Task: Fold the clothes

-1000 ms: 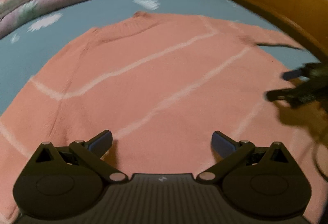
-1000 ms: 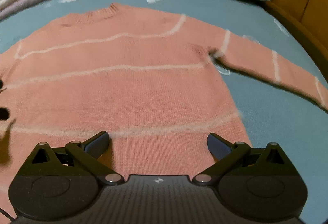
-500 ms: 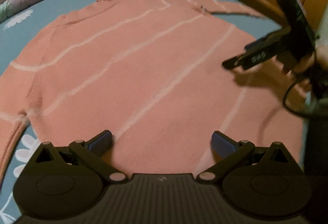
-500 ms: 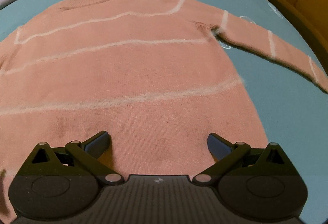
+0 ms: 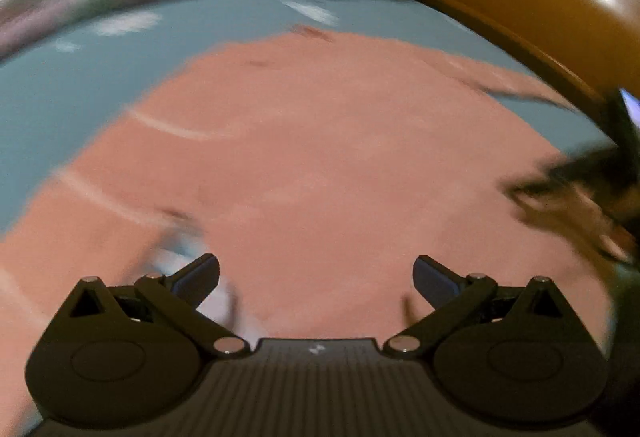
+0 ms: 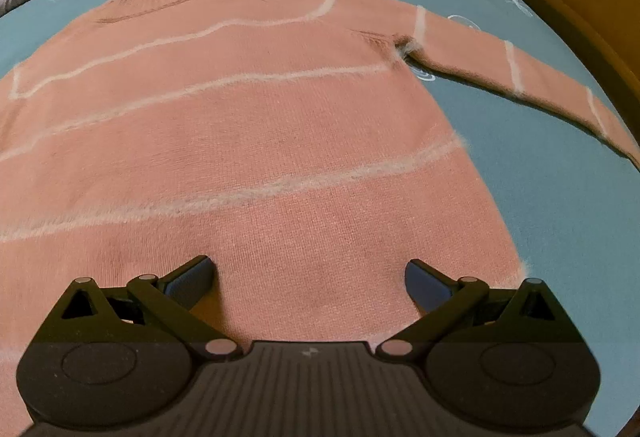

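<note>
Right gripper (image 6: 307,273) is hovering wide open, holding nothing, over the hem of the sweater (image 6: 248,125); left gripper (image 5: 316,271) likewise, view blurred. Sweater is lying flat, unfolded, on the bed sheet (image 6: 520,173), right sleeve (image 6: 512,69) stretched outward. Folding likely calls for gripping an edge or sleeve.

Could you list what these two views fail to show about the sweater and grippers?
- Left sleeve: the left wrist view is motion-blurred, and the right wrist view cuts it off at its left edge.
- Sweater hem: hidden behind the right gripper.
- Right sleeve cuff: cut off at the right edge.
- Left gripper: contact with the sweater unclear.
</note>
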`<state>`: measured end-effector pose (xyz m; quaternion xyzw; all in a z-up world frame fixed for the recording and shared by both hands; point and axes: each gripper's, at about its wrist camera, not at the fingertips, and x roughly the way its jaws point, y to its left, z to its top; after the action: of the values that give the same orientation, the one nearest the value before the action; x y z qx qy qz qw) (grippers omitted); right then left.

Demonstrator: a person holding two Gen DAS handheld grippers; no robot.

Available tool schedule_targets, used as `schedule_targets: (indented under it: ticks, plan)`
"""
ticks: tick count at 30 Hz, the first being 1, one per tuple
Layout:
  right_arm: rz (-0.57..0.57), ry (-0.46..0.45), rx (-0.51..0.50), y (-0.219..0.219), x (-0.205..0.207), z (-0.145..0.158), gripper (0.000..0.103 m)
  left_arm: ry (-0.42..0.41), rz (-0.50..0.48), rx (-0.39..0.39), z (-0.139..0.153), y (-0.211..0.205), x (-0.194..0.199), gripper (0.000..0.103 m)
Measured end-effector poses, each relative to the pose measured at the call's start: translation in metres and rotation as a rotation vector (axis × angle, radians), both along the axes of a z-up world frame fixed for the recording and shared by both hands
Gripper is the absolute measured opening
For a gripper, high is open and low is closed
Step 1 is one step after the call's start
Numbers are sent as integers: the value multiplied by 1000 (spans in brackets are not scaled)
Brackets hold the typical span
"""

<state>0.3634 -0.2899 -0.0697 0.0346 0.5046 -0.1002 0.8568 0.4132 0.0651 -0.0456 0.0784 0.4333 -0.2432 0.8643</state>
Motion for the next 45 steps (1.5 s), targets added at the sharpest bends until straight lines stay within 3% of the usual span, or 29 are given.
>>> schedule_targets:
  ticks: [3,6,11,14,23,30,33,36,45]
  plan:
    - [-17,-1,2,1,0,0,103,-70,145,44,5,33,26,102]
    - [-28,1,1,3,0,1,103,-47,243,31,-10,68,43,102]
    - [-45,3,3,3,0,1,103,-17,316,-75,-22,106,32,102]
    - [-55,4,2,1,1,0,103,0,371,-88,-21,123,13,102]
    - [-64,23,6,1,4,-1,103,7,668,-71,-14,201,-1,102]
    - [-71,20,5,1,3,-2,103,50,783,2,-13,221,-22,102]
    - [-71,17,4,1,3,-3,103,25,753,5,-5,205,-14,102]
    - [-72,10,2,1,2,-3,103,-12,636,-41,5,174,-2,102]
    - [-82,23,-1,4,-7,0,103,-96,74,-115,21,19,15,102]
